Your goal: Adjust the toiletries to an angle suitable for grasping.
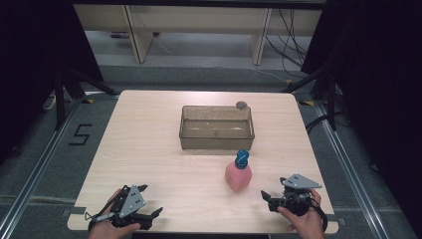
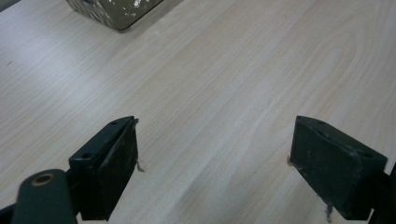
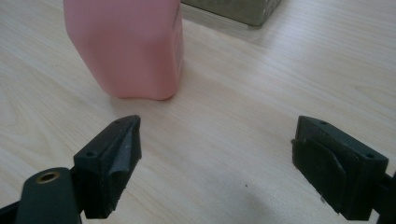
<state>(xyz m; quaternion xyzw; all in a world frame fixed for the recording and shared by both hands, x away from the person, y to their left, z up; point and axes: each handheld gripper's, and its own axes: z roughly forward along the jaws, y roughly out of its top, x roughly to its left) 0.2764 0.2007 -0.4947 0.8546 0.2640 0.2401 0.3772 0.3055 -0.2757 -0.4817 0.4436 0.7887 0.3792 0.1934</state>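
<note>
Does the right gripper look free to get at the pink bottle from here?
Probably yes: the right gripper is open, the pink bottle stands just ahead, and bare table lies between them.

Right gripper (image 3: 217, 154) gapes, empty, near a pink bottle (image 3: 128, 46).

Table (image 1: 149, 149) is pale wood-grain laminate, smooth with a soft sheen. The bin (image 1: 217, 128) at upper centre looks like clear brownish plastic — scuffed and spotty. The pink bottle (image 3: 126, 46) is matt plastic, its blue cap (image 1: 242, 158) glossier. Gripper pads (image 2: 122, 158) are matt black — worn, frayed at the edges.
</note>
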